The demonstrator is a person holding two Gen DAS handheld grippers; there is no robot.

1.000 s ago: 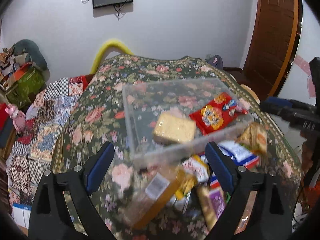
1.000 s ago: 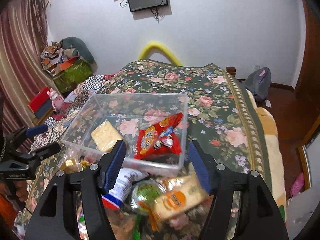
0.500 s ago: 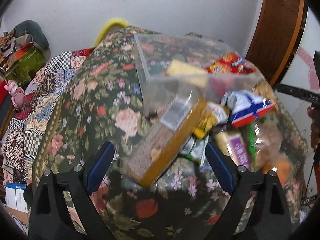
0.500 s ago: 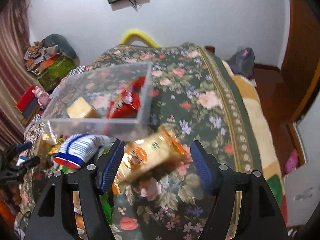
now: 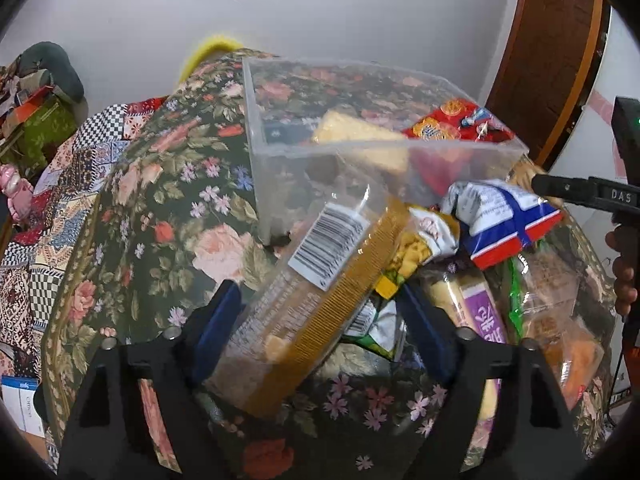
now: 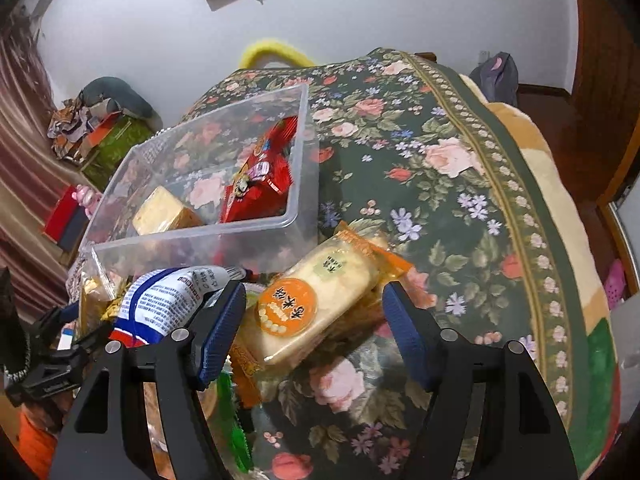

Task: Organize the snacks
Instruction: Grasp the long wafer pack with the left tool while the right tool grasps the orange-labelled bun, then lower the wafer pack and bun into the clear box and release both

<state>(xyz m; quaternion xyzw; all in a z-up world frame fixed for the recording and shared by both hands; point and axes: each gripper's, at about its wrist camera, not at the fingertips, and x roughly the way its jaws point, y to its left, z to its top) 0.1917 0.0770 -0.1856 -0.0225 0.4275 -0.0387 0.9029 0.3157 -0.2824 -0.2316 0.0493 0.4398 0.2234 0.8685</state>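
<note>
Two grippers, left (image 5: 320, 332) and right (image 6: 314, 330), hang spread, neither pinching: a barcoded cracker pack (image 5: 308, 300) lies between the left's fingers, a rice-cake pack (image 6: 316, 304) between the right's. Beyond the heap, a clear bin (image 6: 192, 236) on the floral cloth (image 6: 440, 184) holds a red packet (image 6: 256, 180).

Your right gripper (image 6: 314, 326) has its blue pads spread wide around the orange-labelled rice cracker pack (image 6: 316, 308), which lies tilted on the flowery bed cover (image 6: 460, 200). Clear plastic bin (image 6: 298, 148) just behind it holds a red snack bag (image 6: 260, 176) and a yellow block (image 6: 164, 212).
</note>
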